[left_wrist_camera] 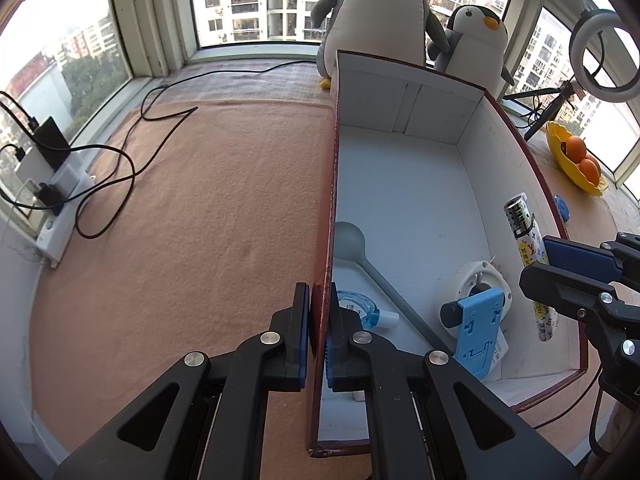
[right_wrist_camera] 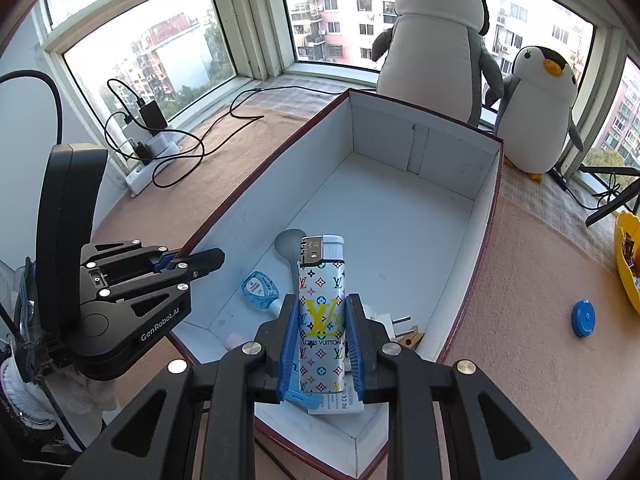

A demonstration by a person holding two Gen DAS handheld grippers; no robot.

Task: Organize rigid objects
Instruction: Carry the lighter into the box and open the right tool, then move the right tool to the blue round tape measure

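Two plush penguins [right_wrist_camera: 436,52] stand at the far end of the box [right_wrist_camera: 404,184], by the window. Left of the box, black cables [left_wrist_camera: 120,168] loop across the tan worktop [left_wrist_camera: 180,220] to a power strip [left_wrist_camera: 60,208]. On the right lie a blue cap [right_wrist_camera: 583,317] and a yellow dish [left_wrist_camera: 572,160] holding oranges.

The left gripper [left_wrist_camera: 318,320] is clamped shut on the box's left wall. The right gripper [right_wrist_camera: 322,336] grips a patterned lighter [right_wrist_camera: 322,312], upright over the near end of the box.

Only the left view shows the blue stand [left_wrist_camera: 478,332] and white round part [left_wrist_camera: 484,280] lying below it; the right view shows a clothespin [right_wrist_camera: 412,338] instead. Both show the grey spoon [left_wrist_camera: 352,240] and blue dispenser [right_wrist_camera: 258,290] inside.
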